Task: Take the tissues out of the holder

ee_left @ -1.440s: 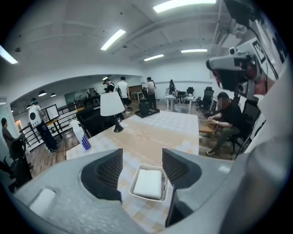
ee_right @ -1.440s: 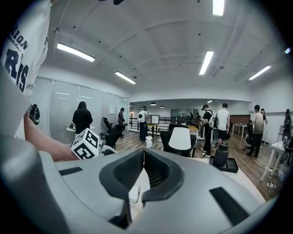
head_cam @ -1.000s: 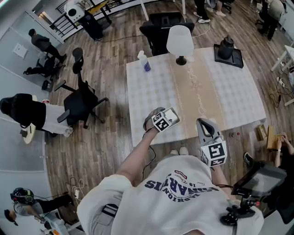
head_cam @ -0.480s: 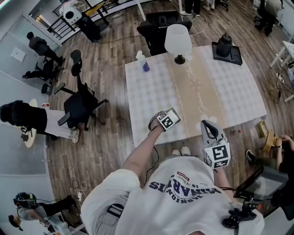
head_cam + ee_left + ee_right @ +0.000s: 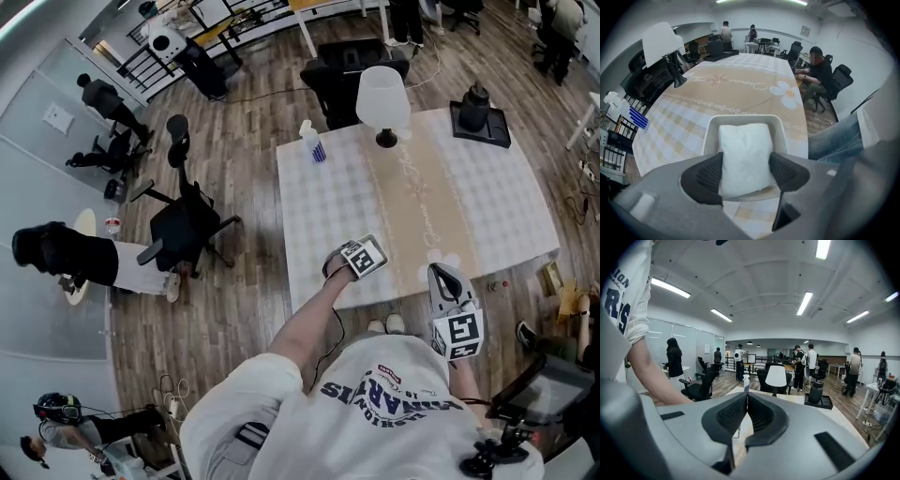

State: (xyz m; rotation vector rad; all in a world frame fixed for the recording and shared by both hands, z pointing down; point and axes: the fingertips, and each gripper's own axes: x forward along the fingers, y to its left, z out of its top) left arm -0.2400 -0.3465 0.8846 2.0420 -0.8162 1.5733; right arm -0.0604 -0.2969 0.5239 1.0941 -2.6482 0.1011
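**Q:** ok so what's the setup? biggest stuff first pls

**Me:** Big table (image 5: pixel 328 202) with a white checked cloth and a beige runner (image 5: pixel 412 197) down the middle. At the far end there's a white lamp (image 5: pixel 382 98). A black jug (image 5: pixel 476 101) sits toward the far right corner and a spray bottle (image 5: pixel 312 142) at the far left one. I'm standing at the near edge.

**Q:** and where are the tissues?

**Me:** In the holder (image 5: pixel 708 136), a shallow white tray sitting on the cloth close to my edge of the table, just short of the flower print (image 5: pixel 787 93). The tissues (image 5: pixel 744 145) are a soft white pack lying flat inside it, filling most of the tray.

**Q:** which hand's on it?

**Me:** The left gripper (image 5: pixel 746 169), pointing steeply down over the holder. In the head view it covers the tray and the pack completely, so you only see them from the left gripper view. Its fingers (image 5: pixel 710 177) have just been closing in. Now the black pads sit against the pack, one on each side, with a fair gap between them because the pack is wide. So I've got the tissues pinched, and the pack lies in the tray.

**Q:** and the right one?

**Me:** The right gripper (image 5: pixel 746 397) is off to the right by the near edge of the table, pointing roughly level out across the room. The pads are pressed together with nothing between them.
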